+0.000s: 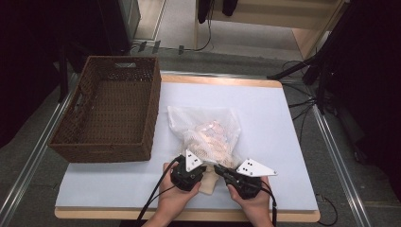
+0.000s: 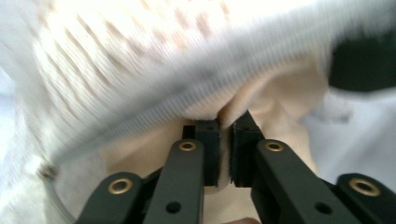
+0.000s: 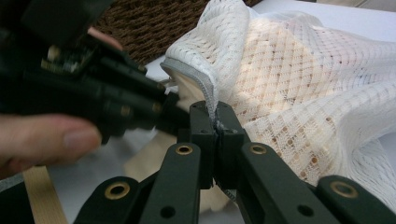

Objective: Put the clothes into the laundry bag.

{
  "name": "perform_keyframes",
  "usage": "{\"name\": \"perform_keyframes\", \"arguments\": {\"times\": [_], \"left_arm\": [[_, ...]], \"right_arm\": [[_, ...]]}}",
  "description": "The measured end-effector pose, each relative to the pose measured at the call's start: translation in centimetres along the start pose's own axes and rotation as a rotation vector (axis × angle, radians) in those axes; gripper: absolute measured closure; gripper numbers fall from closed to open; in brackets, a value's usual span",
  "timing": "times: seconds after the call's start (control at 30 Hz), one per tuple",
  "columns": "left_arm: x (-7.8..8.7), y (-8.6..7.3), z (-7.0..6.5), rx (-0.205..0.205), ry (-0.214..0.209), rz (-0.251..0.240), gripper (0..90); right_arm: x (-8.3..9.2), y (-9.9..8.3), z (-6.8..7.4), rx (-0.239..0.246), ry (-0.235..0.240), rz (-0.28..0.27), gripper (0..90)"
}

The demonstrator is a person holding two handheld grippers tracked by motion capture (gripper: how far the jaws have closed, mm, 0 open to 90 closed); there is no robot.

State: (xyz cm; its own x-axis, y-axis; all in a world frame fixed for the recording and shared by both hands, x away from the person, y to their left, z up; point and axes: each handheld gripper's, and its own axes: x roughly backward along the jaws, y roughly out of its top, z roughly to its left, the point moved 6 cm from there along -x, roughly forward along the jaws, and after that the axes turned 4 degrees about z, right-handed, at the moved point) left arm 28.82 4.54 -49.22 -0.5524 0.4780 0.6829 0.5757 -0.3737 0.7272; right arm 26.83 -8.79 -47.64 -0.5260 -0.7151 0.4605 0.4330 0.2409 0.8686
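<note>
Closest to me are my own two hands at the near edge of the table, each wrapped around a tool. My left gripper (image 2: pixel 224 123) has its jaws clamped on a fold of cream cloth (image 2: pixel 280 100) that pokes out of the mouth of the white mesh bag (image 1: pixel 208 135); in the left gripper view the cloth is squeezed flat between the pads, and the bag's grey zipper edge (image 2: pixel 177 88) runs across just above the tips. My right gripper (image 3: pixel 217 123) sits just beside the left one, its jaws together on that same zipper edge, which rises from between the pads as a thin grey band. In the right gripper view the left gripper shows close by on the left, with my thumb (image 3: pixel 56 137) on its body, blurred.

Just past both tips lies the mesh bag itself, resting on the white table sheet (image 1: pixel 265 109), plump with pale, peach-toned contents that show through the netting. A bit of cream cloth lies on the sheet between my two hands.

Farther off, beyond my left gripper and to its left, stands a brown wicker basket (image 1: pixel 153 99), well apart from the bag.
</note>
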Motion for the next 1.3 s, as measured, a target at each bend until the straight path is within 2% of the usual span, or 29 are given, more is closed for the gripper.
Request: {"name": "perform_keyframes", "arguments": {"times": [0.03,0.1,0.13,0.3,0.33,0.37,0.4,0.43,0.5,0.57,0.63,0.67,0.7,0.73,0.77,0.83,0.9,0.97,1.0,1.07,1.1,1.17,1.23,1.27,1.3], "left_arm": [[0.1,0.4,0.3,0.028,-0.005,-0.023,86.2],[-0.1,0.9,0.8,0.071,-0.028,-0.036,86.3],[-0.2,1.0,1.0,0.091,-0.026,-0.039,86.3],[-1.3,1.3,2.3,0.157,0.028,-0.077,85.7],[-1.8,1.2,2.7,0.132,0.065,-0.069,83.4],[-2.4,0.9,3.1,0.114,0.081,-0.051,80.3],[-2.7,0.8,3.3,0.147,0.041,-0.044,78.6],[-2.5,0.9,3.4,0.147,0.025,-0.042,77.4],[-2.1,1.1,3.2,0.127,-0.001,-0.034,72.0],[-1.5,0.9,2.9,0.119,-0.033,-0.038,62.5],[-0.8,0.7,2.4,0.104,-0.085,-0.050,52.4],[-0.8,0.7,2.4,0.104,-0.085,-0.050,49.2],[-0.6,0.5,1.8,0.075,-0.107,-0.046,43.1],[-0.8,0.5,1.3,0.056,-0.103,-0.044,36.4],[-1.0,0.6,1.1,0.035,-0.078,-0.035,30.6],[-1.7,0.7,0.6,0.004,0.001,-0.010,21.4],[-2.5,0.9,0.4,0.012,0.038,0.006,13.6],[-3.1,1.2,0.5,0.039,0.056,0.016,12.1],[-3.5,1.3,0.5,0.045,0.056,0.021,12.6],[-4.0,1.4,0.8,0.035,0.090,0.028,18.8],[-4.0,1.5,1.0,0.034,0.104,0.028,25.9],[-4.1,1.5,1.0,0.008,0.106,0.020,40.9],[-3.9,1.5,0.6,-0.010,0.092,0.014,65.2],[-3.9,1.6,0.6,-0.010,0.088,0.013,74.0],[-3.8,1.7,0.5,0.001,0.073,0.012,76.1]], "right_arm": [[0.1,0.0,0.0,0.000,0.000,-0.002,88.7],[0.2,0.1,0.0,0.002,0.002,-0.009,88.5],[0.3,0.1,0.0,0.002,0.002,-0.014,88.5],[0.8,0.5,0.4,0.043,0.039,-0.009,89.3],[1.0,0.6,0.5,0.054,0.040,-0.008,89.3],[1.1,0.6,0.4,0.059,0.033,-0.011,89.3],[1.3,0.6,0.2,0.050,0.028,-0.013,89.3],[1.3,0.5,-0.2,0.032,0.018,-0.015,89.3],[1.2,0.2,-0.8,0.011,-0.007,-0.008,89.2],[0.9,-0.1,-1.3,-0.010,-0.025,0.000,89.0],[0.6,-0.3,-1.6,-0.018,-0.036,0.006,88.9],[0.5,-0.3,-1.6,-0.025,-0.039,0.009,88.9],[0.4,-0.2,-1.6,-0.029,-0.038,0.007,88.9],[0.4,-0.2,-1.6,-0.028,-0.040,0.006,88.9],[0.3,-0.1,-1.6,-0.025,-0.040,0.006,88.9],[0.2,-0.1,-1.5,-0.032,-0.036,0.001,88.8],[0.1,0.1,-1.1,-0.019,-0.033,-0.005,88.8],[0.0,0.1,-0.8,-0.009,-0.028,-0.007,88.7],[0.0,0.1,-0.7,-0.006,-0.030,-0.006,88.8],[0.0,0.0,-0.6,0.001,-0.026,-0.005,88.8],[0.0,-0.1,-0.6,-0.003,-0.026,0.000,88.8],[0.0,-0.2,-0.7,-0.007,-0.027,0.003,88.8],[0.0,-0.2,-0.8,-0.008,-0.027,0.003,88.8],[0.0,-0.2,-0.7,-0.006,-0.025,0.002,88.8],[0.0,-0.2,-0.7,-0.006,-0.026,0.002,88.8]]}}
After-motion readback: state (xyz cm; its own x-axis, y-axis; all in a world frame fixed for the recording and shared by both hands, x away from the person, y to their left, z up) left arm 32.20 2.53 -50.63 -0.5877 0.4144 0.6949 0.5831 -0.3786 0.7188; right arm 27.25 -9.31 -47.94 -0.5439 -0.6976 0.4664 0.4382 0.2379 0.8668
